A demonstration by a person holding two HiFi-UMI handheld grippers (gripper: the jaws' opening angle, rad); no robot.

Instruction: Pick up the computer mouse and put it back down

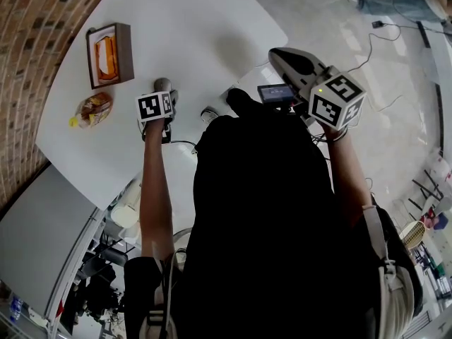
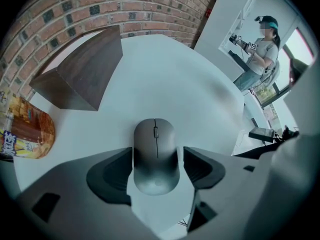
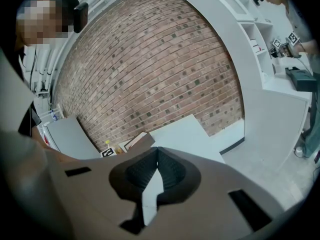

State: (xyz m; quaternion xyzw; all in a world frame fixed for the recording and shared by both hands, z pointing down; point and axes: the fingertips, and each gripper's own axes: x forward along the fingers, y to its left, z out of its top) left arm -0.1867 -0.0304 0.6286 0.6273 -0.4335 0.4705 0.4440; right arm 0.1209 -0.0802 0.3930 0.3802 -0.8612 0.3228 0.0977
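Observation:
A grey computer mouse (image 2: pixel 155 139) lies flat on the white table (image 1: pixel 191 27), its wheel end pointing away from me. My left gripper (image 2: pixel 157 153) points steeply down over it, with one dark pad on each side of the mouse's rear half. The jaws are open: a thin gap shows beside the mouse on the right. In the head view the left gripper's marker cube (image 1: pixel 155 106) hides most of the mouse. My right gripper (image 3: pixel 158 150) is shut with nothing in it. It hangs in the air off the table's right side (image 1: pixel 282 58), aimed at the brick wall.
A brown wooden box (image 1: pixel 109 54) holding something orange stands at the table's far left. A yellow snack bag (image 1: pixel 93 109) lies near it, left of the mouse. A brick wall (image 1: pixel 42 20) borders the table. Another person (image 2: pixel 260 39) stands in the background.

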